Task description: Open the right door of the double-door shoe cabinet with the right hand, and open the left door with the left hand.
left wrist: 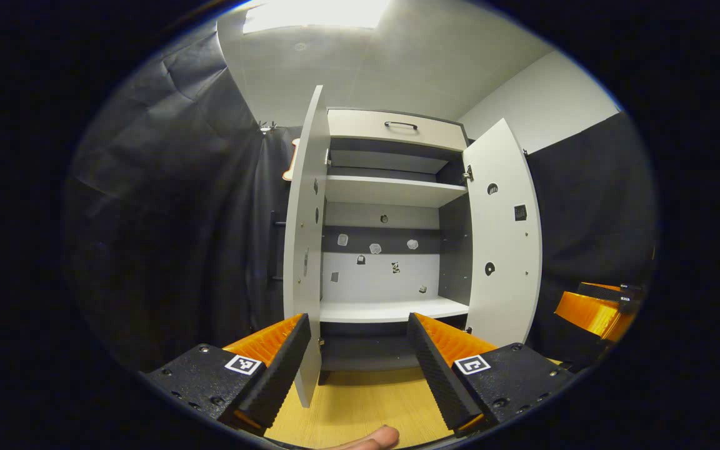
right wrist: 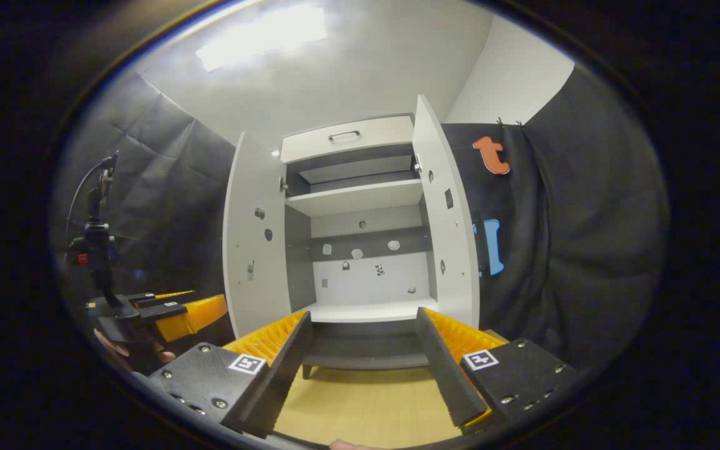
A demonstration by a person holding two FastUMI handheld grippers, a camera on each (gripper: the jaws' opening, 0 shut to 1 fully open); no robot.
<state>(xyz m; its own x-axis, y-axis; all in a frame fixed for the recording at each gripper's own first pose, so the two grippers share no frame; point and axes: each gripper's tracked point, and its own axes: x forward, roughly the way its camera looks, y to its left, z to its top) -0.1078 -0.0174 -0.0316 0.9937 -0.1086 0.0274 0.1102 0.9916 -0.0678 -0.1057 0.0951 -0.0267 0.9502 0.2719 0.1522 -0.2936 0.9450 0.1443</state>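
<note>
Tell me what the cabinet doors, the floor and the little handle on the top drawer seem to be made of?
The cabinet doors look like laminated board with a matte pale finish: flat, with drilled holes and hinge fittings showing. The floor appears to be wood or wood-look laminate, yellowish with faint grain. The drawer handle seems to be dark metal, a thin curved bar, though it is too small to tell.

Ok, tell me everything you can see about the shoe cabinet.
The shoe cabinet stands upright on a wood-look floor against the dark cloth wall. It looks like pale grey board with darker inner sides. Both doors, left door and right door, are swung wide open, showing two shelves. A closed drawer with a dark handle sits on top. Neither gripper touches it.
</note>
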